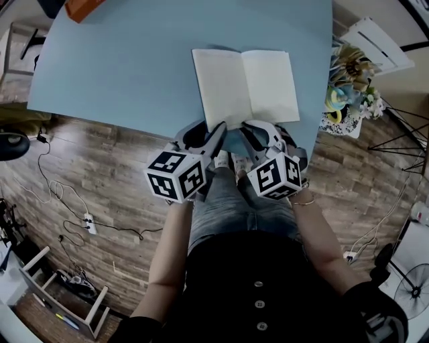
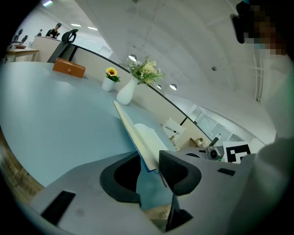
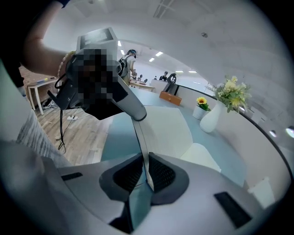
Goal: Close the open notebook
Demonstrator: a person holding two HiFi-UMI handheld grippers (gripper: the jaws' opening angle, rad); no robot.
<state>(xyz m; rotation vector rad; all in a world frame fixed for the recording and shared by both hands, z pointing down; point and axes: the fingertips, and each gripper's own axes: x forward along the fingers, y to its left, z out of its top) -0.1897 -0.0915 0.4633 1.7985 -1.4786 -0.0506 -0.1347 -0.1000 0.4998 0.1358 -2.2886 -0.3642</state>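
An open notebook [image 1: 244,84] with blank cream pages lies near the front edge of the light blue table [image 1: 134,60]. Both grippers meet its near edge. My left gripper [image 1: 209,137] is at the left page's near edge. In the left gripper view the notebook's left half [image 2: 138,135] is tilted up, its corner between the jaws [image 2: 149,167]; it lies against the right pad, with a gap on the left. My right gripper [image 1: 258,134] is at the right page's near edge. In the right gripper view its jaws [image 3: 147,172] pinch a thin edge of the notebook [image 3: 165,128].
An orange box [image 1: 80,8] sits at the table's far left corner. A white vase of flowers [image 2: 126,92] and a small sunflower pot [image 2: 109,82] stand by the right edge. Wooden floor, cables and chairs surround the table. The person's legs are right under the grippers.
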